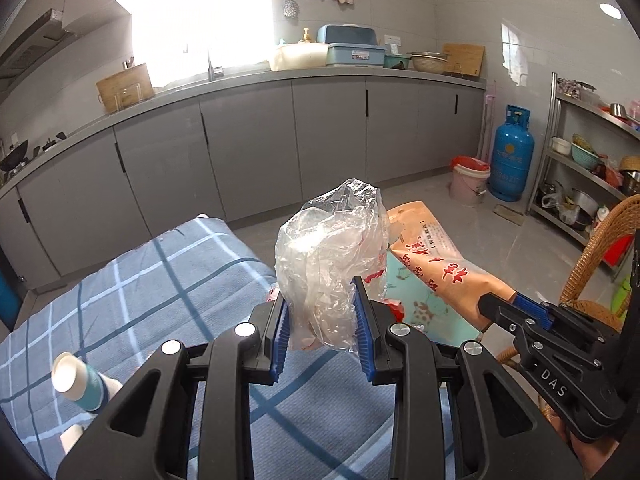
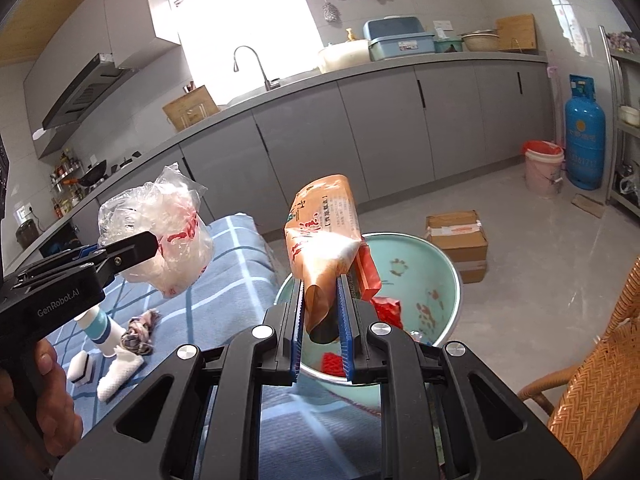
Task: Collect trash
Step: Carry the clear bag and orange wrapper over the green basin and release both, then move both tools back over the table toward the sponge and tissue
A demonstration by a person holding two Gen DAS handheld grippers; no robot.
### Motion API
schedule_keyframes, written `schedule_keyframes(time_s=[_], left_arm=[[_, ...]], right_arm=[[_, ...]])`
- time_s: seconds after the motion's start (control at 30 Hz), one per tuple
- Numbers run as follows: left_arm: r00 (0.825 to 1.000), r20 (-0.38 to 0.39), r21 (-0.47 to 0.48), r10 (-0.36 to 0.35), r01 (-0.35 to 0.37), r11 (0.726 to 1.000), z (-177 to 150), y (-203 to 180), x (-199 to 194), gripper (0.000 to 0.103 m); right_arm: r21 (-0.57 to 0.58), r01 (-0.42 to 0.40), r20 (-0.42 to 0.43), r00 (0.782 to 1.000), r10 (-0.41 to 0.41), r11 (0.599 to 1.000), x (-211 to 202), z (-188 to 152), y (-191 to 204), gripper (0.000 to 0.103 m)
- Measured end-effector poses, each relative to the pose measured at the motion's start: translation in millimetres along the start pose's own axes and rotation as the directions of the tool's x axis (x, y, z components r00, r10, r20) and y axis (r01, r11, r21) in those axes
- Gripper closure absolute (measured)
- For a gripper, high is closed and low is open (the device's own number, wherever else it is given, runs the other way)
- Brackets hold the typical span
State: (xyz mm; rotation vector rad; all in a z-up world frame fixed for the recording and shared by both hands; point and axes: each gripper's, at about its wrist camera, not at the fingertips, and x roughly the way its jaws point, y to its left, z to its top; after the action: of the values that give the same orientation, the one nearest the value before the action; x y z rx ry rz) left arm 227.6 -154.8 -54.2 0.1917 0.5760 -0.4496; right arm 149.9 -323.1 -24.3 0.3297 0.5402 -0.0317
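Gripping a crumpled clear plastic bag with red print (image 1: 328, 264), our left gripper (image 1: 322, 336) is holding it above the blue checked cloth (image 1: 168, 288); its blue ribbed pads (image 1: 280, 332) are pressing on both sides of the bag. Our right gripper (image 2: 322, 328) is closing tightly on an orange printed snack packet (image 2: 324, 240), and we are keeping it over the pale green round basin (image 2: 440, 280), where red wrappers (image 2: 384, 304) are lying. On the cloth, a white and teal tube (image 2: 100, 328) is lying near a small rag (image 2: 138, 332). Farther away, a cardboard box (image 2: 458, 240) is standing on the floor, and a pink bucket (image 2: 542, 168) is standing just beside a blue gas cylinder (image 2: 584, 136).
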Motion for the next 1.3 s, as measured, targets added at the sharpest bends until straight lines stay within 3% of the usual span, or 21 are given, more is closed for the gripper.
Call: schedule_keyframes(time_s=[0.37, 0.77, 0.83, 0.87, 0.9, 0.97, 1.1, 1.3], left_arm=[[0.996, -0.055, 0.016, -0.066, 0.067, 0.998, 11.3, -28.4, 51.2, 0.074], [0.988, -0.130, 0.018, -0.085, 0.088, 0.996, 11.4, -48.2, 105.0, 0.072], [0.987, -0.136, 0.020, -0.082, 0.085, 0.996, 8.4, -49.7, 109.7, 0.058], [0.988, -0.138, 0.018, -0.077, 0.080, 0.997, 7.0, -49.5, 111.4, 0.051], [0.988, -0.138, 0.016, -0.075, 0.078, 0.997, 7.8, -48.2, 112.6, 0.044], [0.986, -0.149, 0.016, -0.077, 0.080, 0.997, 4.6, -47.0, 115.2, 0.045], [0.986, -0.155, -0.006, -0.067, 0.067, 0.998, -0.7, -39.2, 113.9, 0.031], [0.987, -0.151, -0.036, -0.050, 0.045, 0.998, -8.9, -26.3, 100.5, 0.025]], right_arm=[[0.007, 0.047, -0.030, 0.998, -0.046, 0.999, 25.6, 8.2, -32.2, 0.086], [0.002, 0.068, -0.064, 0.996, -0.068, 0.998, 53.1, 13.5, -53.7, 0.085], [0.003, 0.063, -0.079, 0.995, -0.063, 0.998, 58.9, 13.1, -57.3, 0.078], [0.002, 0.073, -0.077, 0.994, -0.073, 0.997, 59.3, 13.7, -58.0, 0.067], [0.010, 0.077, -0.066, 0.995, -0.077, 0.997, 57.6, 13.6, -60.6, 0.065], [0.029, 0.080, -0.067, 0.995, -0.078, 0.996, 55.8, 12.1, -66.6, 0.065], [0.066, 0.095, -0.068, 0.994, -0.091, 0.993, 49.8, 4.9, -76.3, 0.063], [0.102, 0.096, -0.050, 0.995, -0.091, 0.990, 34.2, -2.3, -72.4, 0.056]])
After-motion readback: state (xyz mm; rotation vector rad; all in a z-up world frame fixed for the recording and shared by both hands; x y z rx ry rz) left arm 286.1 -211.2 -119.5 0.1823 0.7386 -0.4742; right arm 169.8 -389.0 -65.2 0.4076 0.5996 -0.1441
